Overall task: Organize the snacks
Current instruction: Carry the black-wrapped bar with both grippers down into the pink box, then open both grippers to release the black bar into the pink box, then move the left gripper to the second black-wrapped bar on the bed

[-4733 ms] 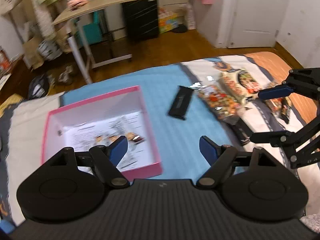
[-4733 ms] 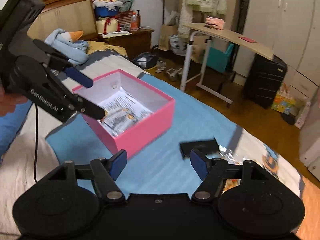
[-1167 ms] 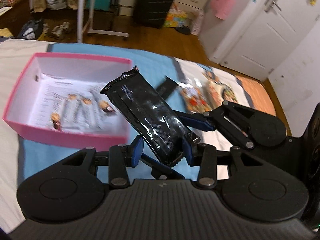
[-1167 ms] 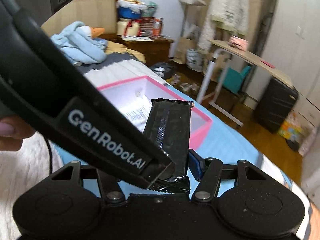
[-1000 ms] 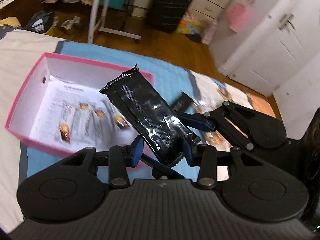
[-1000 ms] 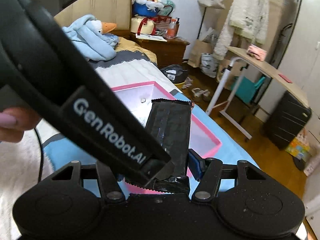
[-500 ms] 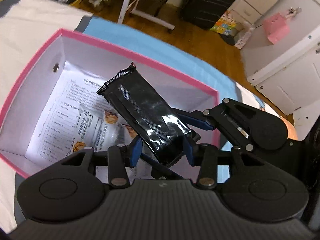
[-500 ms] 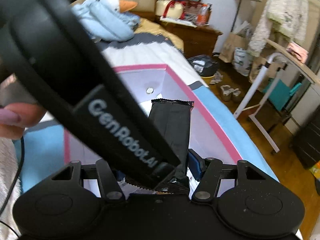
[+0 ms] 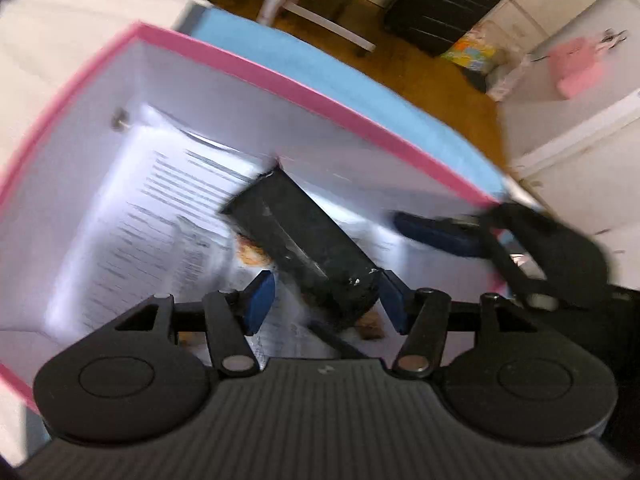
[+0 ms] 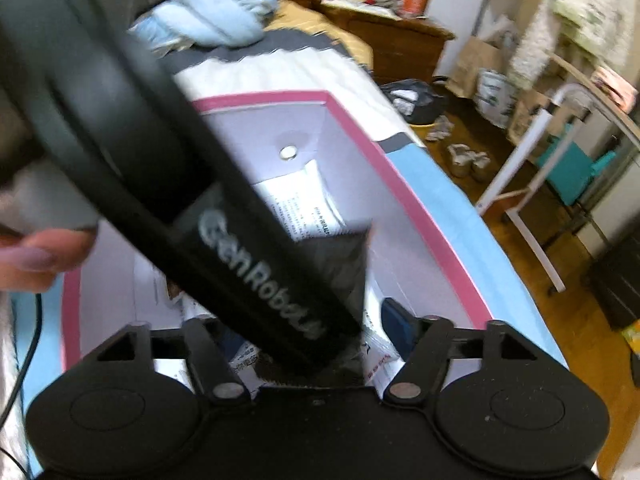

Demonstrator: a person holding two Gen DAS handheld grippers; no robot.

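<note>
Your left gripper (image 9: 326, 300) points down into the pink box (image 9: 256, 70); its jaws are opening, about half apart, with the black snack packet (image 9: 304, 240) between the 2 blue pads (image 9: 260, 296); the left pad stands clear of the wrapper, the right pad sits just at its edge, and blur hides whether it touches. The packet slants inside the box, over the printed sheet (image 9: 168, 216) and the small snacks on the floor. Your right gripper (image 10: 316, 332) is opening too, its jaws wide, the packet's near end (image 10: 344, 264) between them; only 1 blue pad (image 10: 396, 318) shows, clear of the wrapper. The left gripper's body (image 10: 224, 220) crosses that view; your hand (image 10: 36, 256) grips it.
</note>
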